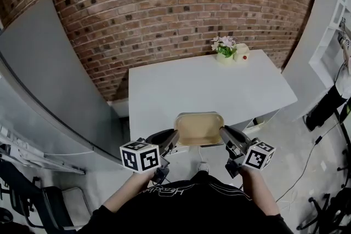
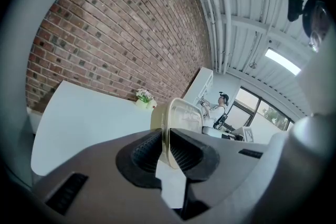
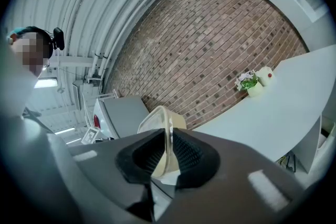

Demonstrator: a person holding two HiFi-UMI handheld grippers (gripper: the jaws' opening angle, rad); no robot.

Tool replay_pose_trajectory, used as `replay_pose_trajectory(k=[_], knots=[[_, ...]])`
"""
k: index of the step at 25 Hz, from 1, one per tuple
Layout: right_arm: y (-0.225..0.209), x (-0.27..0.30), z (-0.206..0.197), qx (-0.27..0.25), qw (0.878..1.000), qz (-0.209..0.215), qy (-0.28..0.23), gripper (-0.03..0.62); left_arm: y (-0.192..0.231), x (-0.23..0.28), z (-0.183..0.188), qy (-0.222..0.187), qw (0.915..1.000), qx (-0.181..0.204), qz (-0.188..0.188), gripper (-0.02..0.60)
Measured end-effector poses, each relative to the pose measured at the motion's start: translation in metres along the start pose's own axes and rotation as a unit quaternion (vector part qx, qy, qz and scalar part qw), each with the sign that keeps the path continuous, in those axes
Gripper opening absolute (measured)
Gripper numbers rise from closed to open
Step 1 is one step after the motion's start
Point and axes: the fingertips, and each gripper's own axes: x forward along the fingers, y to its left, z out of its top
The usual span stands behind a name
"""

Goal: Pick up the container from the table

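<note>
My 2 tongs, left gripper [image 1: 173,138] and right gripper [image 1: 225,137], are each clamped on the container [image 1: 199,129] rim, over the table's [image 1: 164,90] near edge. I judge the lift is underway; next I should raise both evenly.

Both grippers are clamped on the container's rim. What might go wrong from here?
1. The left gripper and right gripper each pinch only the thin rim of the container; it may flex and slip free.
2. It is at the near edge of the table; uneven hand motion could tilt or drop it.
</note>
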Motion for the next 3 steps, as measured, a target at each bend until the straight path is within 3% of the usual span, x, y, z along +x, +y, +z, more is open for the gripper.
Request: replay_pose_trajectory(k=[3], knots=[[-0.0005, -0.0011, 0.0016, 0.003, 1.000, -0.002, -0.003, 0.051, -0.0009, 0.0025, -0.0003, 0.002, 1.0000, -0.001, -0.001, 0.051]])
